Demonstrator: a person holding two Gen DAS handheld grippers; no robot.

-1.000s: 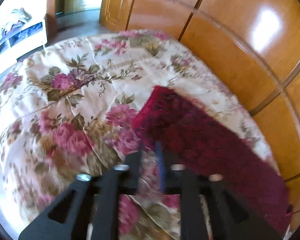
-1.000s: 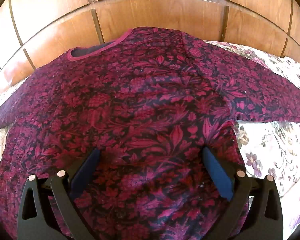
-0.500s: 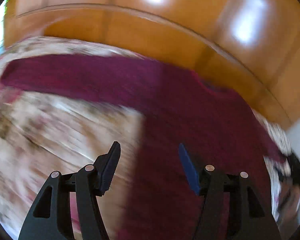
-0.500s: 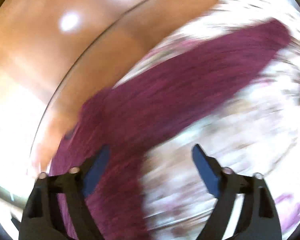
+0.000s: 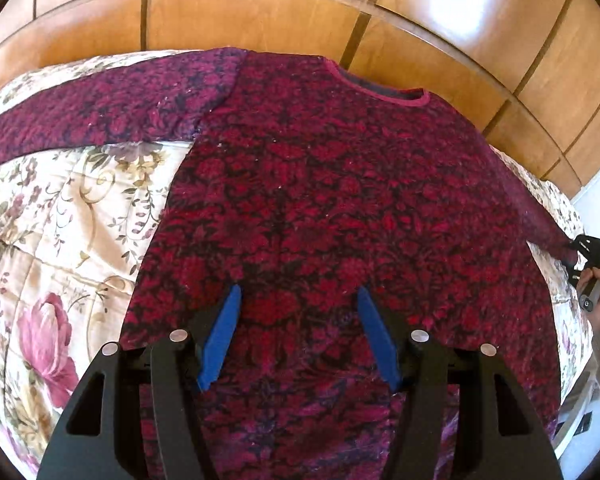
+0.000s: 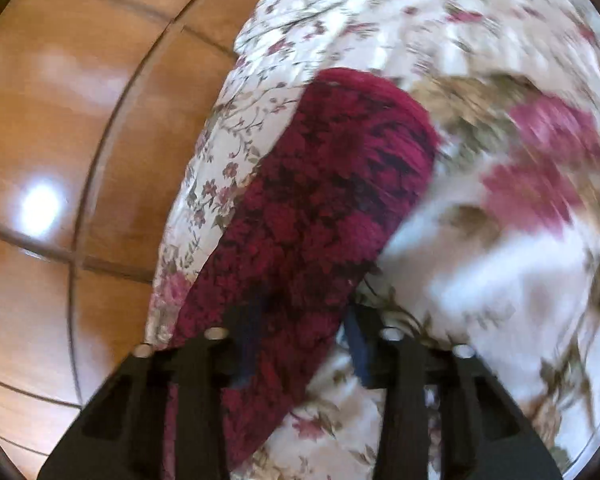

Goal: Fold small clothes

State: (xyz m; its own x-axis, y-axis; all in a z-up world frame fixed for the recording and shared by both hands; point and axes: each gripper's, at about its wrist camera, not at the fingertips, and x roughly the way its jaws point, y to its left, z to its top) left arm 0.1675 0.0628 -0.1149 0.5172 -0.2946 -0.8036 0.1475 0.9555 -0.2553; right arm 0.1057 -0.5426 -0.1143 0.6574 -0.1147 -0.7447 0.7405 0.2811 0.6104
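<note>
Right tongs (image 6: 300,344) have just swung from the sweater (image 5: 340,208) body and clamped its right sleeve (image 6: 320,208). Left tongs (image 5: 298,332) hang half-open, empty, over the hem. Sleeve fold next, I'd say.

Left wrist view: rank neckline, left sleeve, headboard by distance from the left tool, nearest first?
From the left tool, open over the top's lower body:
1. Left sleeve, up-left across the quilt.
2. Neckline, up-right at the top's far edge; close to the sleeve, a loose call.
3. Headboard, wooden, behind everything.
</note>
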